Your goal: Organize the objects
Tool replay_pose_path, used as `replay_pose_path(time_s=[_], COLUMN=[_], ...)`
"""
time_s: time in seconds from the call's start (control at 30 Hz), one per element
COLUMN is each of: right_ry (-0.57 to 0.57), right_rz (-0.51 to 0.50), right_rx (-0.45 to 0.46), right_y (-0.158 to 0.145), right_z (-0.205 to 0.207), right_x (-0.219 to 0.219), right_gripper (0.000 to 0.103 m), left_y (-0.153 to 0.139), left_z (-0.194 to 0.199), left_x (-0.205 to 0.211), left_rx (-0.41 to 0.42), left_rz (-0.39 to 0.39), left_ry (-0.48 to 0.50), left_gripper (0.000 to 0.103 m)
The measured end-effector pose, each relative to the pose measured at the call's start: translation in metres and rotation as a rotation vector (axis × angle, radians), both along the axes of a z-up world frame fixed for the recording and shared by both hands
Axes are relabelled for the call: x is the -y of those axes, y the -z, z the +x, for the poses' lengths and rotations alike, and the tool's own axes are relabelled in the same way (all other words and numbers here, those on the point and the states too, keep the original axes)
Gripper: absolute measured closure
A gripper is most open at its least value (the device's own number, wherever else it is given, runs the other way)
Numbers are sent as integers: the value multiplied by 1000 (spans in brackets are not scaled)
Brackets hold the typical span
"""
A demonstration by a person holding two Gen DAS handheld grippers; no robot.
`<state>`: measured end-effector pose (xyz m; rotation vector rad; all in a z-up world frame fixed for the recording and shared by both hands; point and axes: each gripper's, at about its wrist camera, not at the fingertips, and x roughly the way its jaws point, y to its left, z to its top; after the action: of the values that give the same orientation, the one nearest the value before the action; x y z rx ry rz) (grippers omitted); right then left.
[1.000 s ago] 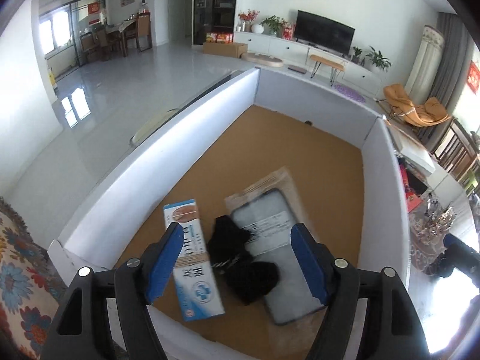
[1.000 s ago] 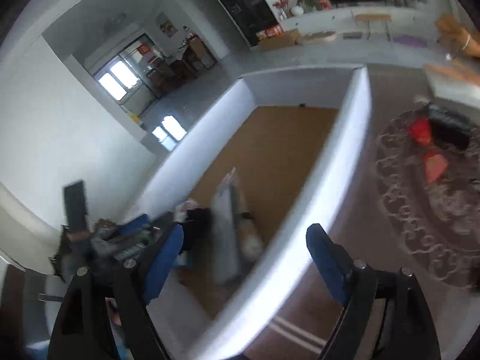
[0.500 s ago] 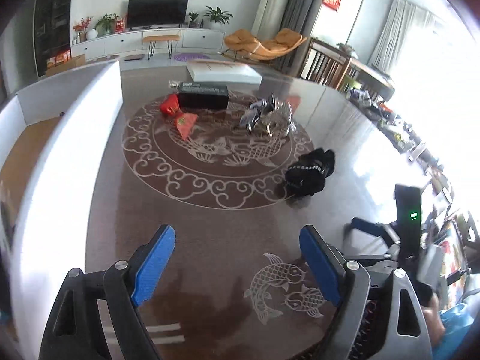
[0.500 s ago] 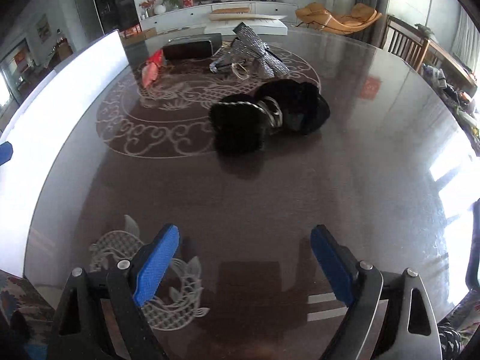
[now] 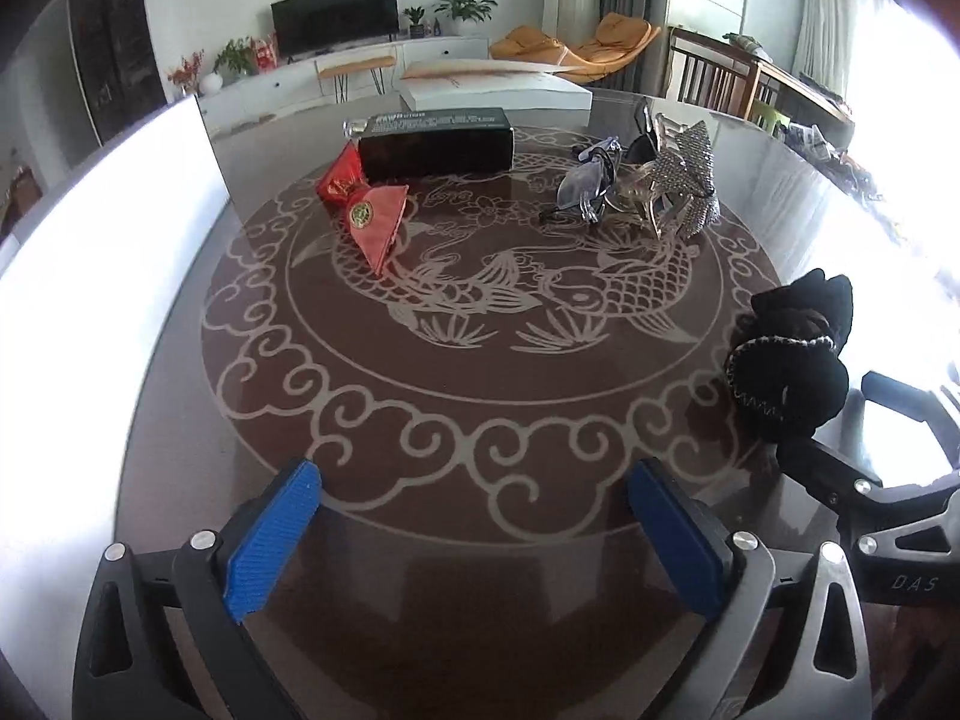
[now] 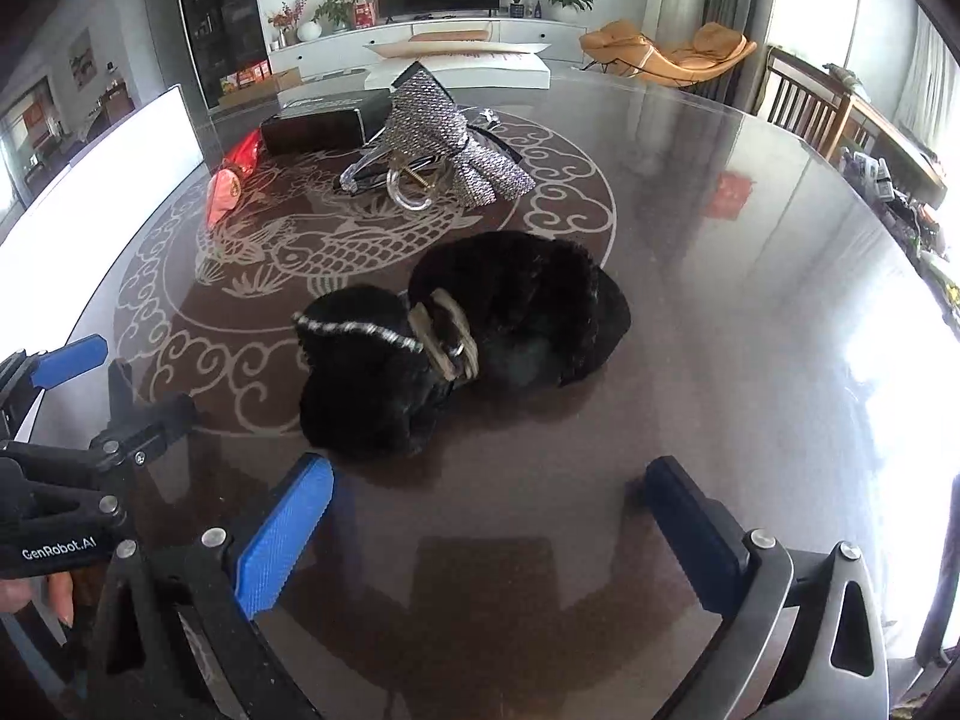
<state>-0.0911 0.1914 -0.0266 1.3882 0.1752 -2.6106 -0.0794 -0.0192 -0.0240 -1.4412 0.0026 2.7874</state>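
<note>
A black furry bow clip lies on the glossy brown table, just ahead of my open, empty right gripper; it also shows at the right edge of the left wrist view. My left gripper is open and empty, low over the table's near side. Farther off lie red pouches, a black box, and a sparkly silver bow with clear clips. The silver bow and black box also show in the right wrist view.
A white box wall runs along the table's left side. A flat white carton sits at the table's far edge. Chairs and a TV unit stand beyond. The left gripper's body is at the right wrist view's left.
Both grippers swung away from the white box with its toothpaste carton and packet to the table. Since half a second ago both moved closer to the objects; the right gripper neared the black bow.
</note>
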Motion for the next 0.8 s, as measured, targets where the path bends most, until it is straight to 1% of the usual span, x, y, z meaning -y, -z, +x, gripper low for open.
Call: replay_pose_path(time_s=[0.13, 0.8], right_ry=[4, 2], right_rz=[-3, -7], right_rx=[-3, -8], right_y=[1, 0], right_z=[-3, -2], right_x=[2, 0], right_gripper=[0, 0], left_y=[3, 3], left_z=[-16, -17], left_x=[2, 3], left_rx=[2, 2], left_rz=[0, 0], left_ry=[-23, -22], left_gripper=[0, 0])
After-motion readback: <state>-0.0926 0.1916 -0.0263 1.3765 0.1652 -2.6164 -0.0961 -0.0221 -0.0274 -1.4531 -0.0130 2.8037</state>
